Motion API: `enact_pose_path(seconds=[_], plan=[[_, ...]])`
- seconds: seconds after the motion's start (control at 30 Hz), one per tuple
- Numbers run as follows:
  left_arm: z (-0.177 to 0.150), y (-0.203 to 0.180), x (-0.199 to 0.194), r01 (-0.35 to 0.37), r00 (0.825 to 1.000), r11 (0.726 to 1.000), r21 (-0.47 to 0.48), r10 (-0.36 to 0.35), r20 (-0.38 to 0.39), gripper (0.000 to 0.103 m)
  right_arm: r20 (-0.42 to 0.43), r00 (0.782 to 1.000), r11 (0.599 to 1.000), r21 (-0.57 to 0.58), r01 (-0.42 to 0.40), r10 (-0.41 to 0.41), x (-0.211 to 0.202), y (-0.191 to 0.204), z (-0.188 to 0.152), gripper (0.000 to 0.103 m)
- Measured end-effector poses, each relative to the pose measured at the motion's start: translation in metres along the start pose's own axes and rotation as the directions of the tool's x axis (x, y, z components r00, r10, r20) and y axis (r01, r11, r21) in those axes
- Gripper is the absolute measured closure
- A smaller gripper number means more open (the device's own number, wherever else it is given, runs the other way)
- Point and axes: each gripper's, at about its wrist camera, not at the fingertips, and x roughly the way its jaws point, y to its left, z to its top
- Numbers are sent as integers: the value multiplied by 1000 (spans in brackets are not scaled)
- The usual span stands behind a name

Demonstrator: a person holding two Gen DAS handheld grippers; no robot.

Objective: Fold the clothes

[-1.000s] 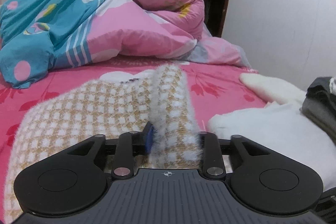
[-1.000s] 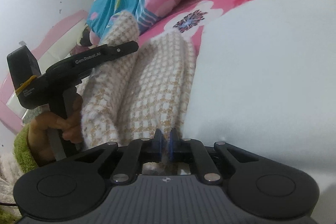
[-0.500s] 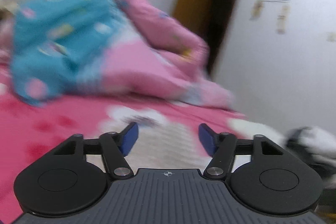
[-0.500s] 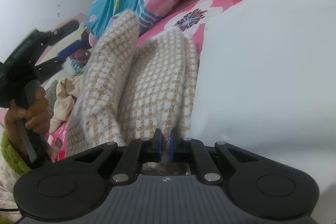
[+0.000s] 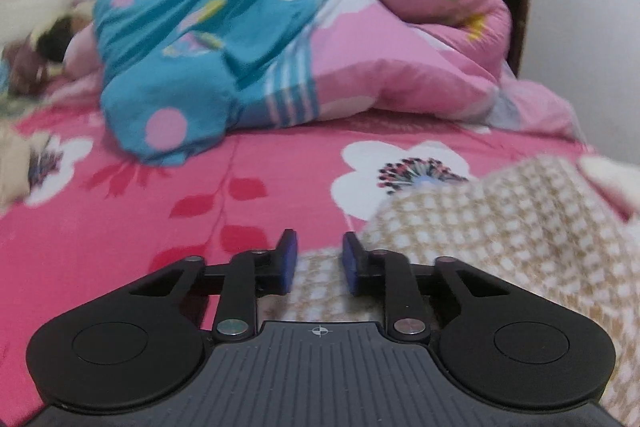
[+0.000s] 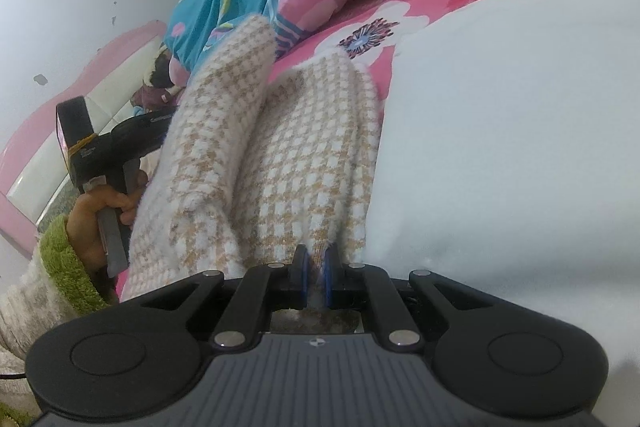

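A fluffy beige-and-white checked garment (image 5: 500,227) lies on the pink flowered bed sheet (image 5: 160,207). My left gripper (image 5: 316,259) hovers low over its left edge. Its jaws are closing, a gap still shows between the blue pads, and fabric lies under and between them without being pinched. In the right wrist view the garment (image 6: 304,155) is bunched into two raised folds. My right gripper (image 6: 316,267) is shut on its near hem. A hand in a green cuff (image 6: 100,211) holds the left tool behind the left fold.
A heaped blue and pink quilt (image 5: 240,47) fills the far side of the bed. A white garment (image 6: 500,127) lies spread right of the checked one. A soft toy (image 5: 52,43) sits far left by the pink headboard (image 6: 80,87). A dark doorway stands behind.
My left gripper let go of the raised fold, swung left to the garment's edge, opened wide, then narrowed. The right gripper kept still, gripping the hem.
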Motion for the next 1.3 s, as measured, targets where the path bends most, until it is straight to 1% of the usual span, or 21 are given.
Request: enact_pose_path(seconds=[0.03,0.1,0.17,0.23,0.27,0.4,0.5,0.53,0.63,0.67,0.77,0.8,0.9,0.93,0.97,1.03,1.1,1.17,1.2,1.27,1.3], plan=[[-2,-9,-2,-2,1000,999,48,2,10,97,2,1000,1000,-6,3,-3,0,1,-1,96],[-5,-26,-3,-8,1000,990,144,3,30,103,4,1000,1000,-12,5,-5,0,1,-2,96],[-10,-45,-1,4,999,971,238,-14,41,103,4,1000,1000,-12,1,-1,0,0,-3,96],[-16,-65,-1,28,998,942,334,-46,45,103,5,1000,1000,-11,-2,2,0,-1,-4,96],[-20,-74,0,24,998,926,377,-46,48,103,6,1000,1000,-12,-3,3,0,-1,-4,96],[-35,-107,1,-29,998,845,534,-9,68,103,15,1000,1000,-15,-2,2,0,-1,-7,96],[-44,-121,0,-94,993,799,594,35,110,103,30,1000,1000,-13,1,-1,0,-1,-10,96],[-48,-126,-1,-129,989,775,619,57,134,103,36,999,1000,-11,5,-4,0,0,-11,96],[-63,-146,-2,-242,968,680,692,120,220,103,57,998,1000,-7,21,-21,0,2,-14,96],[-64,-148,-1,-256,964,667,700,126,232,103,68,997,999,-8,32,-31,-1,4,-16,95],[-64,-149,-1,-267,961,655,707,130,243,103,117,991,997,-13,71,-69,-13,10,-20,94],[-63,-149,-1,-263,962,657,706,127,240,103,162,984,996,-21,82,-78,-24,13,-21,94],[-60,-147,-1,-232,970,673,702,111,215,103,307,948,992,-71,104,-77,-57,26,-27,94],[-59,-146,-1,-215,974,681,699,101,201,103,336,940,989,-111,102,-59,-64,34,-30,94],[-58,-145,-1,-198,978,690,696,90,188,103,343,939,983,-161,92,-32,-67,43,-32,94],[-56,-143,-1,-160,985,706,690,65,162,103,311,950,964,-258,61,23,-60,58,-38,96],[-54,-141,-2,-124,990,721,682,39,138,103,268,963,952,-302,51,34,-46,64,-44,96],[-53,-139,-2,-90,993,733,674,14,118,103,206,978,953,-291,84,-23,-25,60,-46,98],[-52,-137,-4,-66,994,738,672,-7,106,103,175,982,953,-280,119,-71,-14,56,-48,103],[-46,-132,-9,-6,995,750,661,-60,76,103,161,984,965,-236,116,-79,-7,49,-48,103],[-38,-127,-13,48,992,771,635,-109,58,103,159,984,969,-222,111,-76,-7,48,-47,103]])
